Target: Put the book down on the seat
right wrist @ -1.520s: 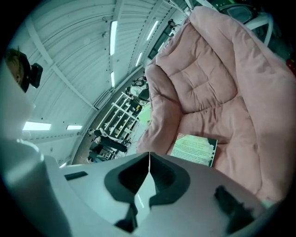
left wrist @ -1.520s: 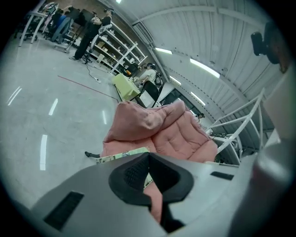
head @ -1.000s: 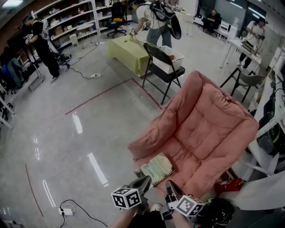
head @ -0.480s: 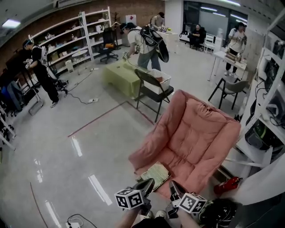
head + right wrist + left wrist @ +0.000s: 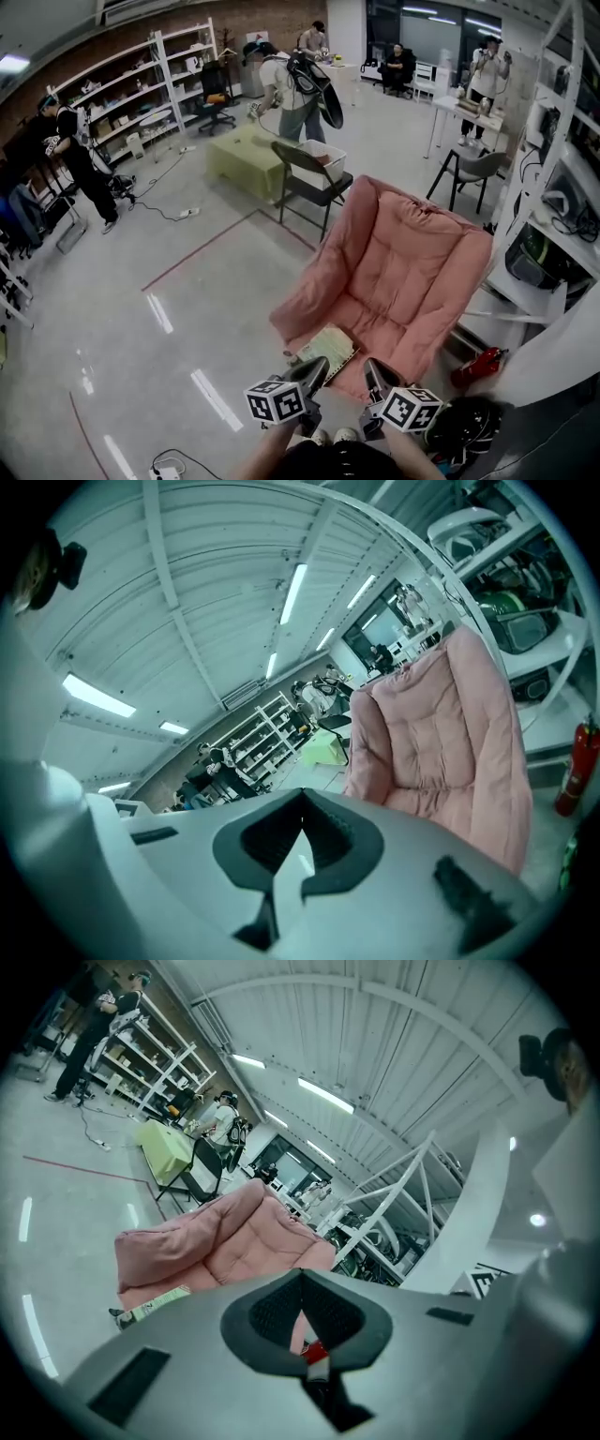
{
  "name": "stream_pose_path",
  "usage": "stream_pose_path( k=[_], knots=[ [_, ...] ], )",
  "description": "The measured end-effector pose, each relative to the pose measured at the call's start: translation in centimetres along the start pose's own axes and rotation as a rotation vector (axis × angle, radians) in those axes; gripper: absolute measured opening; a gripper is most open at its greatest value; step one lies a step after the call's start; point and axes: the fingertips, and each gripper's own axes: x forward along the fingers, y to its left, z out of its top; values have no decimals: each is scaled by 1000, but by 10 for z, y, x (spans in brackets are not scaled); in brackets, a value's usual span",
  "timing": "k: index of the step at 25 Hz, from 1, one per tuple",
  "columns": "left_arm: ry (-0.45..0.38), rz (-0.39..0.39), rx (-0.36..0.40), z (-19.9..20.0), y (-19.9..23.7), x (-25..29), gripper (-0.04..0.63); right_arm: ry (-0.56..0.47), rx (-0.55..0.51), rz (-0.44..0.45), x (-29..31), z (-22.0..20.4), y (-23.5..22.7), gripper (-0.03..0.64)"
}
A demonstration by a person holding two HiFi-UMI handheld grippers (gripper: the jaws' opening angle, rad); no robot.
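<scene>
A thin yellow-green book (image 5: 328, 349) lies flat on the front edge of the pink padded chair's seat (image 5: 403, 281). My left gripper (image 5: 314, 367) hovers just in front of the book, shut and empty, not touching it. My right gripper (image 5: 373, 367) is beside it near the seat's front edge, also shut with nothing in it. In the left gripper view the left gripper (image 5: 302, 1281) has its jaws together, pointing over the chair (image 5: 234, 1241), with the book (image 5: 155, 1303) at the lower left. The right gripper (image 5: 302, 803) looks up past the chair back (image 5: 441, 724).
A black folding chair (image 5: 305, 183) with a white bin stands behind the pink chair, next to a yellow-green table (image 5: 246, 159). A red fire extinguisher (image 5: 476, 366) lies at the right, below white shelving (image 5: 553, 234). A power strip (image 5: 169, 466) lies on the floor. Several people stand farther off.
The head view has tilted up, showing more of the room. Both grippers stay shut and low in front of the seat. The book has not moved.
</scene>
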Motion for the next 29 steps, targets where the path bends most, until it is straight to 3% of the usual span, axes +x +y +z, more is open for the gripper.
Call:
stream_pose_path(
  k=[3,15,29],
  knots=[
    [5,-12,-19,-4,-1,2,9,-29,-44,-16,-7,9,1,12],
    [14,-35,-23,-1,-4,5,9,-67,-46,-65,-8,14,-8,12],
    [4,-3,-54,-16,5,2,9,-64,-88,-24,-2,6,-3,12]
  ],
)
